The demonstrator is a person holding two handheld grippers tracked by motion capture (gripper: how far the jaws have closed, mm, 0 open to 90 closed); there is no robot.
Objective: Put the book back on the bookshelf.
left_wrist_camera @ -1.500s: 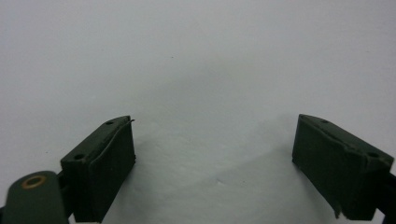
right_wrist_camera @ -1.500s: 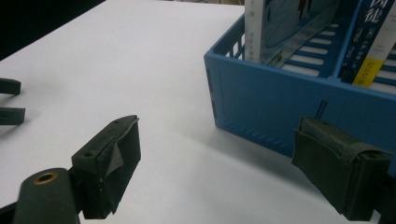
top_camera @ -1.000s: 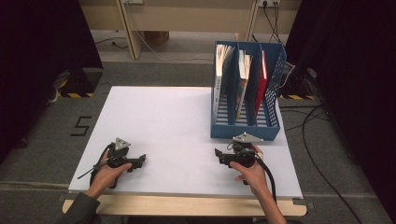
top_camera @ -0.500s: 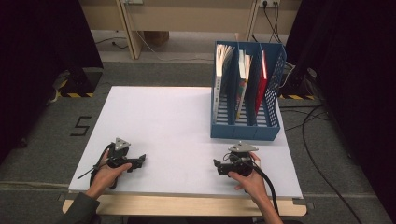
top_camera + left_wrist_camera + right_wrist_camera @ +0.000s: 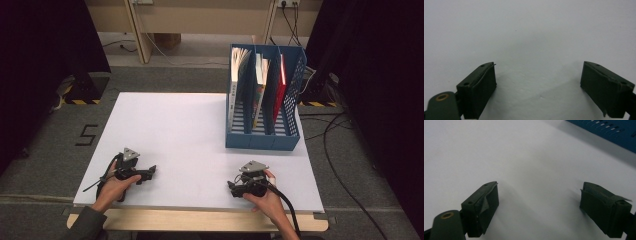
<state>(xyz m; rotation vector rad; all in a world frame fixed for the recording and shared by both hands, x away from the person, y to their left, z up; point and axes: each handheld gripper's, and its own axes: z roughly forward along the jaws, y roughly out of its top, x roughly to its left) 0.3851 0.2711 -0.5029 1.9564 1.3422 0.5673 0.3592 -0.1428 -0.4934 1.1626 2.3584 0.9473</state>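
A blue slotted file rack (image 5: 262,140) stands at the back right of the white table (image 5: 180,130), holding several upright books, among them a red one (image 5: 281,92). My left gripper (image 5: 151,171) rests near the front left edge, held by a hand. In the left gripper view the left gripper (image 5: 537,90) is open over bare white tabletop. My right gripper (image 5: 233,188) sits near the front edge, right of centre, short of the rack. In the right gripper view the right gripper (image 5: 539,210) is open with nothing between its jaws, and the rack's blue base (image 5: 614,132) crosses the top right corner.
Grey carpet surrounds the table, with a "5" marking (image 5: 86,135) on the floor at left. Cables (image 5: 335,145) run over the floor at right. Wooden furniture legs (image 5: 140,30) stand beyond the table. Black curtains flank both sides.
My right gripper has drawn back from the rack towards the table's front edge. The left gripper has stayed where it was.
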